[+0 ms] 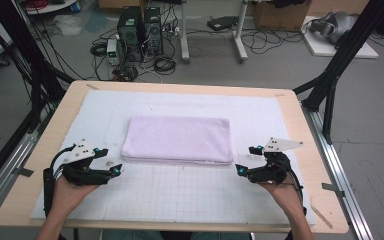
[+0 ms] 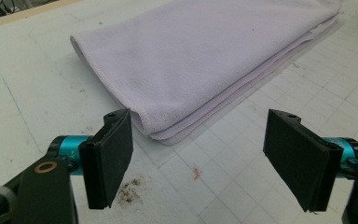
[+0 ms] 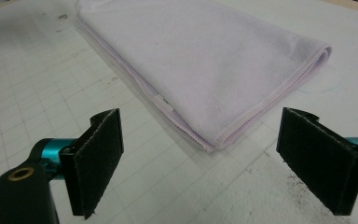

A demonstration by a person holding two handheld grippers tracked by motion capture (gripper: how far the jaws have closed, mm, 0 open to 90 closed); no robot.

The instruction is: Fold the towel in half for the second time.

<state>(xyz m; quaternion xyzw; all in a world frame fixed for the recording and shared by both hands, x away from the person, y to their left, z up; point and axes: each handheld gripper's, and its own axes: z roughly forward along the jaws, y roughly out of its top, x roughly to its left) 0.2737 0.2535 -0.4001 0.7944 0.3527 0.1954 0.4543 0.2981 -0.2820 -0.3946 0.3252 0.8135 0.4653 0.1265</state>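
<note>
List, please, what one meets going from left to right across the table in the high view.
left gripper → folded lilac towel → right gripper. Both grippers stand open and apart from the towel, on the white grid mat.

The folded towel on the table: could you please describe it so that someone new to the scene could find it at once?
Start from the wooden table and its white gridded mat. In the mat's middle lies the towel, ahead of the open left tongs and right tongs. It is a pale lilac cloth folded into a flat rectangle with stitched edges, the one soft thing there.
</note>
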